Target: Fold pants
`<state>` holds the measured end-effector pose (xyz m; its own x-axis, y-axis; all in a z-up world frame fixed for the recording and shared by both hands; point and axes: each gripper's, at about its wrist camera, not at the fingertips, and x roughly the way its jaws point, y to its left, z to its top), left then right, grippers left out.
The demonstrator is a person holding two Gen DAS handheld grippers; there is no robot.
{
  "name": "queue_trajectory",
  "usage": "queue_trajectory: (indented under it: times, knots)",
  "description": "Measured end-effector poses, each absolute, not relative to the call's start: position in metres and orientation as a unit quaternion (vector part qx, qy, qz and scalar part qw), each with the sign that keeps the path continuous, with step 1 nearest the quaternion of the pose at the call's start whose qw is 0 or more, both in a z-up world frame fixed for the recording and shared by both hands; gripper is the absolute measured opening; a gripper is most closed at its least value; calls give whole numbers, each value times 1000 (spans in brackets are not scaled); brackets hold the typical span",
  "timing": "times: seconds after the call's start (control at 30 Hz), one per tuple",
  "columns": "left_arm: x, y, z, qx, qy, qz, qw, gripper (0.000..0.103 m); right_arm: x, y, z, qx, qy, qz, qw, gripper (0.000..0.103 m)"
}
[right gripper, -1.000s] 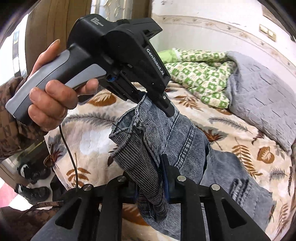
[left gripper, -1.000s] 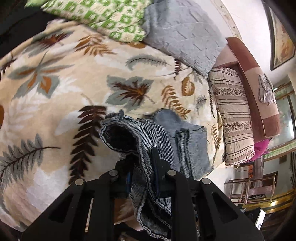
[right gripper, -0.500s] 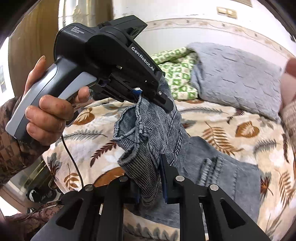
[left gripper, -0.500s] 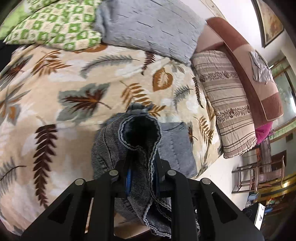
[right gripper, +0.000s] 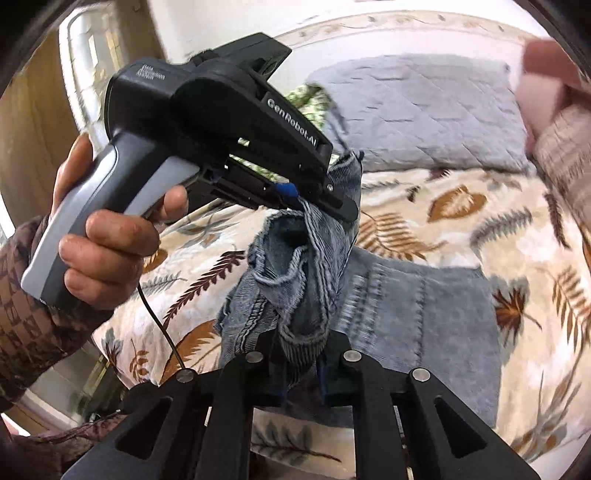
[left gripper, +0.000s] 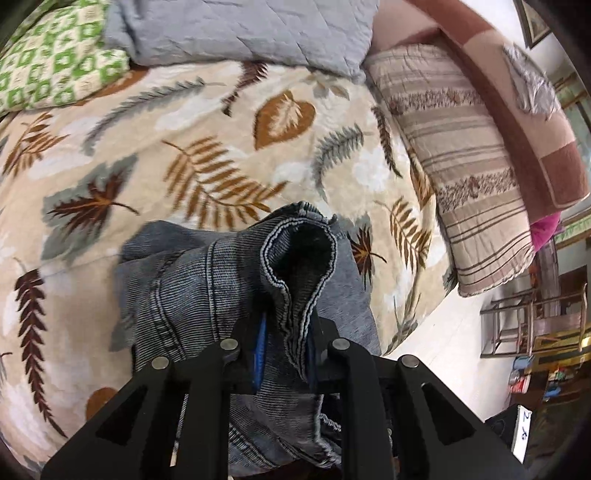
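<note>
The pants are blue-grey jeans (left gripper: pixel 192 288). One end is lifted off the bed, the rest lies flat on the bedspread (right gripper: pixel 436 314). My left gripper (left gripper: pixel 286 350) is shut on a hemmed edge of the jeans. It also shows in the right wrist view (right gripper: pixel 314 199), held in a hand, pinching the denim from above. My right gripper (right gripper: pixel 301 365) is shut on the same raised bunch of denim, just below the left one.
The bed has a cream leaf-print bedspread (left gripper: pixel 221 147). A grey quilted pillow (left gripper: pixel 240 29), a green patterned pillow (left gripper: pixel 48 66) and a striped cushion (left gripper: pixel 454 147) lie along its far side. Chairs (left gripper: pixel 532 317) stand on the floor to the right.
Both grippers have carried the held end of the jeans across the bed toward the pillows. More of the jeans now lies flat on the bedspread.
</note>
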<state>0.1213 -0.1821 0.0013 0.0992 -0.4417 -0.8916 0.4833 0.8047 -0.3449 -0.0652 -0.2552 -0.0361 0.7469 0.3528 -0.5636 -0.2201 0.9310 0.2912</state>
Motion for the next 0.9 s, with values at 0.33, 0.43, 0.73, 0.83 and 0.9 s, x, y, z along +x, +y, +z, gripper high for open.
queue_trajectory:
  times: [0.33,0.43,0.73,0.83,0.9]
  knots:
    - [113,-277,-52,84,635,-303,706,12,-71,-332,-80,206,338,120,911,10]
    - [114,-293,-70,94,648,-294,696,12,-74,-350,-93,234,346,113,902,10]
    - [121,-317,-96,106,661,-277,690,12,-72,-392,-130,323,369,104,865,11]
    - [123,-318,-102,99,664,-273,689,14,-67,-402,-148,367,385,102,841,12]
    - [122,-316,-101,89,664,-274,690,16,-67,-408,-152,385,386,103,832,14]
